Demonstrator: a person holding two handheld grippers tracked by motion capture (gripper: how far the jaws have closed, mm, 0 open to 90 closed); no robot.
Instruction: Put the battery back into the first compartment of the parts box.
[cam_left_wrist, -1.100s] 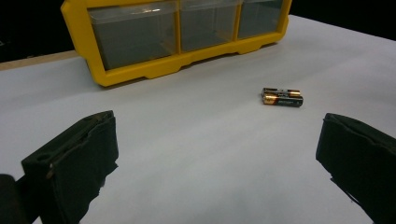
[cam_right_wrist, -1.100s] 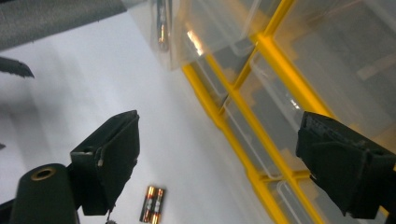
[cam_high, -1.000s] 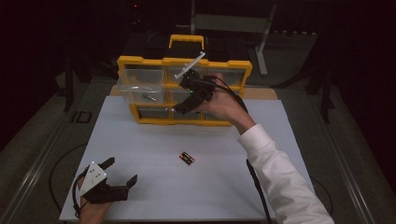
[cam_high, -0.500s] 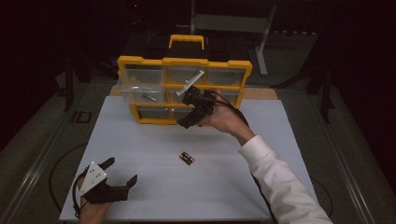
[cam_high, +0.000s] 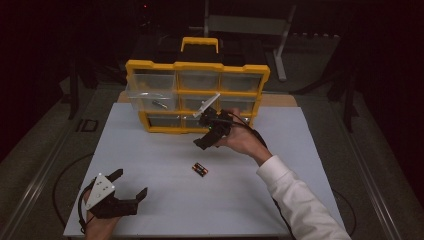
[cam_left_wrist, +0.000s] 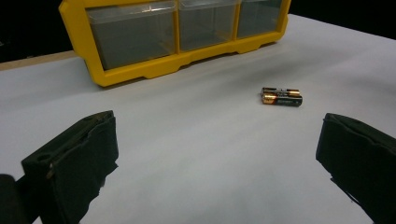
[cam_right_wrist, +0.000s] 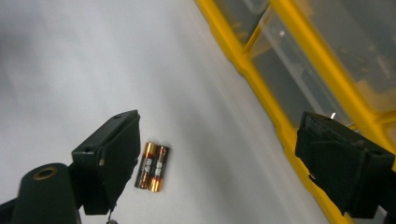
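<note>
1. Two small batteries (cam_high: 200, 169) lie side by side, touching each other, on the white counter (cam_high: 280, 200).
2. The batteries are near the middle of the counter, in front of the yellow drawer box (cam_high: 197, 95).
3. The right gripper (cam_high: 207, 136) is held up in the air between the drawer box and the batteries.
4. Its fingers (cam_right_wrist: 109, 154) are spread wide and hold nothing. In the right gripper view the batteries (cam_right_wrist: 152, 166) lie just beside one finger.
5. The left gripper (cam_high: 122, 192) is low at the near left corner of the counter, well apart from the batteries.
6. Its fingers (cam_left_wrist: 77, 161) are spread wide too, and they hold nothing.
7. One clear drawer (cam_high: 150, 102) on the left of the box sticks out a little, with a small thing inside.
</note>
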